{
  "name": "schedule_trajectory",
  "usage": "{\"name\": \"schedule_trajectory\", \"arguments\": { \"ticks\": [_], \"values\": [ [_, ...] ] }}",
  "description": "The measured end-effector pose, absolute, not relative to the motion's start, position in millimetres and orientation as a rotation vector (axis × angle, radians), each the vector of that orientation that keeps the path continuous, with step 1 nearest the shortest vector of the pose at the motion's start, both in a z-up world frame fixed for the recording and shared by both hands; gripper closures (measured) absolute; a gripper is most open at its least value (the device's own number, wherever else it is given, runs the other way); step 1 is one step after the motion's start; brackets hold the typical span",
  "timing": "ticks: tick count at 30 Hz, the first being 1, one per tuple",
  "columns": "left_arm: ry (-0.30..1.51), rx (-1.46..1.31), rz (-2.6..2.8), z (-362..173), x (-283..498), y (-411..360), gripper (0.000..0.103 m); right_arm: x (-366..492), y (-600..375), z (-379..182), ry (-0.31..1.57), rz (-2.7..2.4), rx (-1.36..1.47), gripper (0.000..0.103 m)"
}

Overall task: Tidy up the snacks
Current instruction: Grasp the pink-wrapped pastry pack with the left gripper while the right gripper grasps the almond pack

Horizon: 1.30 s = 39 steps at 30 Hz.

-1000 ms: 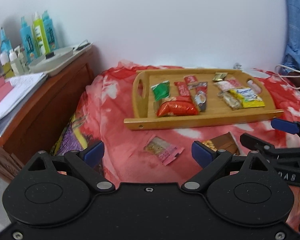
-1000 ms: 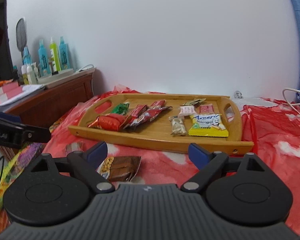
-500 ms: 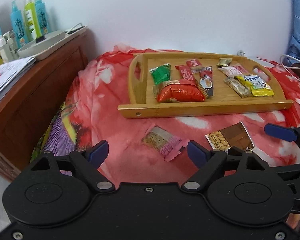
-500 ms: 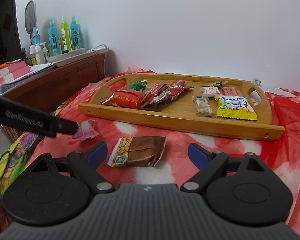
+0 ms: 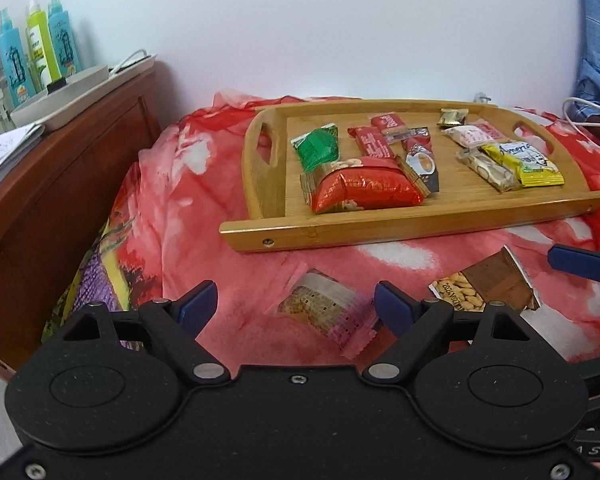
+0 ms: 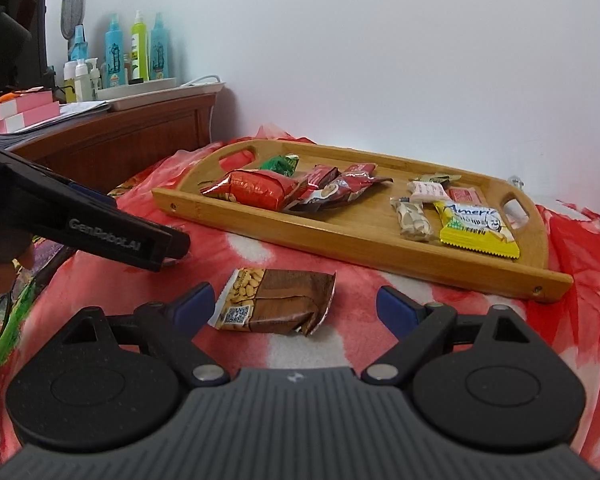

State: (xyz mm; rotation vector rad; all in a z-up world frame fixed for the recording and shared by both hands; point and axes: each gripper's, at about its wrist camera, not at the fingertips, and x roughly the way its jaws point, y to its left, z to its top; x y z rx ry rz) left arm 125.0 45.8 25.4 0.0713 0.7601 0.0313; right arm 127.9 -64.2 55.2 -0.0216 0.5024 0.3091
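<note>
A wooden tray on the red blanket holds several snacks, among them a red packet and a yellow one. In front of the tray lie two loose snacks. My left gripper is open and low over the pink wafer packet, which lies between its fingers without the pads touching it. My right gripper is open, with the brown peanut packet lying just beyond its fingertips. The left gripper's finger reaches in from the left of the right wrist view.
A wooden cabinet stands left of the bed, with spray bottles and papers on top. A white cable and blue cloth lie at the far right. The white wall is right behind the tray.
My left gripper has come down and forward, so the pink packet now sits between its fingers, and its jaws have narrowed a little. My right gripper has dropped closer to the peanut packet.
</note>
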Motion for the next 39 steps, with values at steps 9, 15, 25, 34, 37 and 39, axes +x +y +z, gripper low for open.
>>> {"name": "schedule_trajectory", "arguments": {
  "ticks": [9, 15, 25, 34, 37, 39],
  "values": [
    [0.747, 0.089, 0.038, 22.6, 125.0, 39.6, 0.033, 142.2, -59.8, 58.5, 0.541, 0.322, 0.038, 0.008],
    [0.763, 0.043, 0.030, 23.3, 123.4, 50.3, 0.033, 147.3, -47.4, 50.8, 0.560, 0.328, 0.005, 0.008],
    [0.760, 0.047, 0.010, 18.6, 120.7, 44.2, 0.025, 148.0, -63.3, 53.1, 0.559, 0.301, 0.043, 0.023],
    [0.742, 0.053, -0.002, 15.1, 118.7, 41.7, 0.042, 140.3, -50.3, 51.8, 0.547, 0.334, -0.035, 0.026],
    [0.714, 0.083, -0.012, 15.8, 114.2, 35.9, 0.048, 139.7, -49.6, 52.5, 0.549, 0.336, -0.042, 0.033],
    [0.687, 0.110, -0.022, 16.2, 109.9, 30.9, 0.053, 138.9, -51.2, 53.7, 0.542, 0.329, -0.038, 0.040]
  ]
}}
